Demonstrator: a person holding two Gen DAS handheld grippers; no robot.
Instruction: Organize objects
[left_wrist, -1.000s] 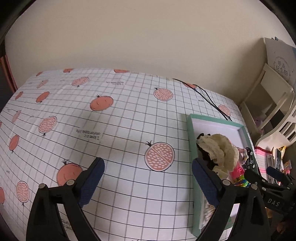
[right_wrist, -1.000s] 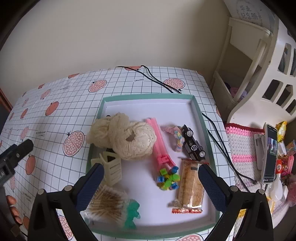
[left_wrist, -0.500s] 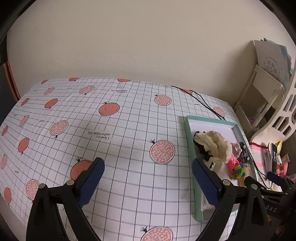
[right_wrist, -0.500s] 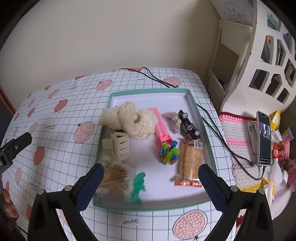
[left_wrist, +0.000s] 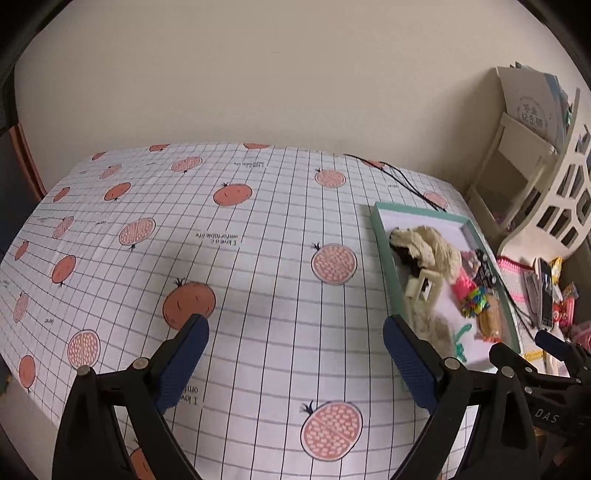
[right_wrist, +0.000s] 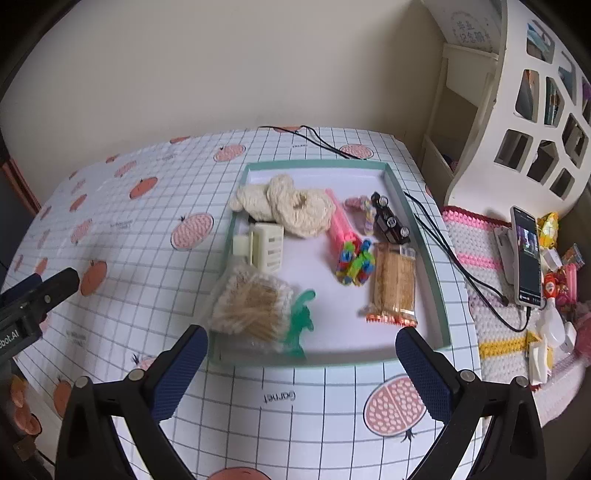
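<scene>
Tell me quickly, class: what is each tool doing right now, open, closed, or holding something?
Left tool: open, holding nothing, over the tablecloth.
Right tool: open, holding nothing, near the tray.

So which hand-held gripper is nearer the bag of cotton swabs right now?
Right. The right hand-held gripper hangs open just in front of the bag of cotton swabs in the tray; the left hand-held gripper, also open, is over bare tablecloth beside the tray.

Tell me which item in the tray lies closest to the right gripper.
The clear bag of cotton swabs, in the tray's near-left corner, just ahead of the right gripper; every other item lies farther back.
</scene>
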